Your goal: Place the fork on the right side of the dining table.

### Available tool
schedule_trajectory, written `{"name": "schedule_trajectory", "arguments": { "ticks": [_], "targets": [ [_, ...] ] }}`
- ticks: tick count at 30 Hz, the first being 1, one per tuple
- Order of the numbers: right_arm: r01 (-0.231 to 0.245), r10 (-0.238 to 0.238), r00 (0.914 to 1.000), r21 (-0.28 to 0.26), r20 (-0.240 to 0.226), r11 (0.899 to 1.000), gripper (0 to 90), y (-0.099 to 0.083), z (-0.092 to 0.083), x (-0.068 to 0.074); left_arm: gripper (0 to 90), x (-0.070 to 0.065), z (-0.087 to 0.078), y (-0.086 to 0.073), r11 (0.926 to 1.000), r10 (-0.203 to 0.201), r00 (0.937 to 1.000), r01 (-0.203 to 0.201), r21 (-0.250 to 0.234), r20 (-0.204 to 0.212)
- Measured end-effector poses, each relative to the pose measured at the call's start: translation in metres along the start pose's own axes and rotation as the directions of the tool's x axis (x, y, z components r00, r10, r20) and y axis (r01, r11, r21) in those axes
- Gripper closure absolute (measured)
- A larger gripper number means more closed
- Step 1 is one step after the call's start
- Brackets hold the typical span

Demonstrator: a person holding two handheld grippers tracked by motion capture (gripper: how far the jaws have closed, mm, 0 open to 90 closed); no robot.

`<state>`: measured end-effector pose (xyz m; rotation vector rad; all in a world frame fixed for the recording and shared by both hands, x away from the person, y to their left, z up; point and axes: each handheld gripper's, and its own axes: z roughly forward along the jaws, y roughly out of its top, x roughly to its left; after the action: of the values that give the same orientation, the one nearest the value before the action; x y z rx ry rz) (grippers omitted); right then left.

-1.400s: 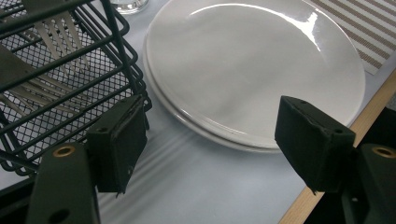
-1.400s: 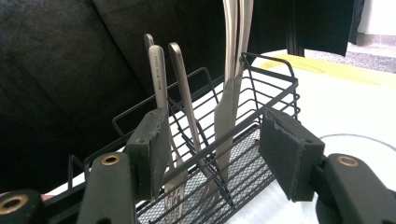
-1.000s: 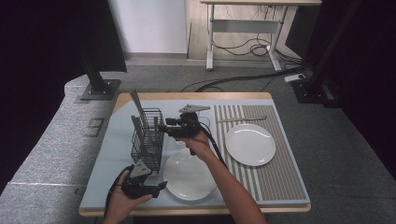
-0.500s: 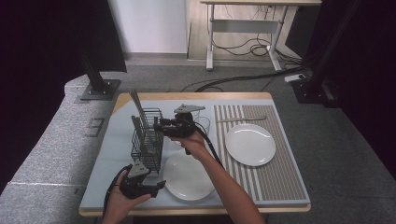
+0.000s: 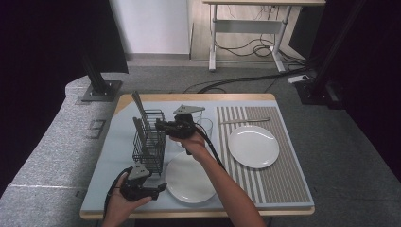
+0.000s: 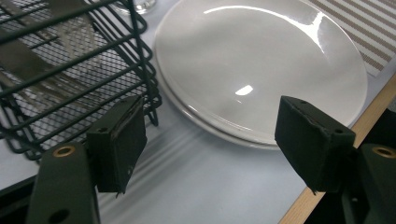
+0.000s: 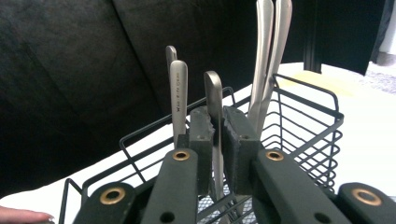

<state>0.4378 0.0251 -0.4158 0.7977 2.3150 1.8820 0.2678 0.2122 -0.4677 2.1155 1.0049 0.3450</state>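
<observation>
1. We look along our right gripper (image 7: 217,135) — its two black jaws have just been closing and now pinch the flat steel handle (image 7: 214,100) of one utensil between the pads.
2. That handle stands upright in a black wire-mesh cutlery basket (image 7: 303,126).
3. Just beside it on the picture's left rise two more flat steel handles (image 7: 177,95), one behind the other.
4. On the other side a pair of long, slim steel handles (image 7: 267,56) lean together and run up past the top edge.
5. Behind the basket hangs a dark curtain (image 7: 84,70) — pale tabletop (image 7: 369,140) shows beneath it.
</observation>
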Motion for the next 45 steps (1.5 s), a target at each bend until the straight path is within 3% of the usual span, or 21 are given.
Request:
{"name": "schedule_trajectory", "arguments": {
  "ticks": [4, 9, 22, 45],
  "targets": [
    [0.003, -0.003, 0.9997, -0.014, 0.026, 1.0, 85.2, 0.0, -0.005, 0.001, 25.2, 0.002, -0.003, 0.0, 1.0, -0.005, 1.0, 0.005, -0.008, -0.006],
    [-0.032, 0.035, 0.9986, -0.083, 0.039, 0.996, 85.9, 0.001, -0.017, 0.0, 25.2, 0.001, -0.004, 0.0, 1.0, -0.003, 1.0, 0.003, -0.009, -0.005],
    [-0.058, 0.064, 0.9976, -0.176, 0.029, 0.983, 85.7, 0.002, -0.043, 0.0, 25.2, -0.004, 0.001, 0.001, 1.0, 0.009, 1.0, -0.009, 0.004, 0.003],
    [-0.1, 0.111, 0.9933, -0.233, 0.033, 0.967, 85.8, 0.002, -0.068, 0.0, 25.2, -0.004, 0.002, 0.001, 1.0, 0.006, 1.0, -0.006, 0.005, 0.002]
  ]
}}
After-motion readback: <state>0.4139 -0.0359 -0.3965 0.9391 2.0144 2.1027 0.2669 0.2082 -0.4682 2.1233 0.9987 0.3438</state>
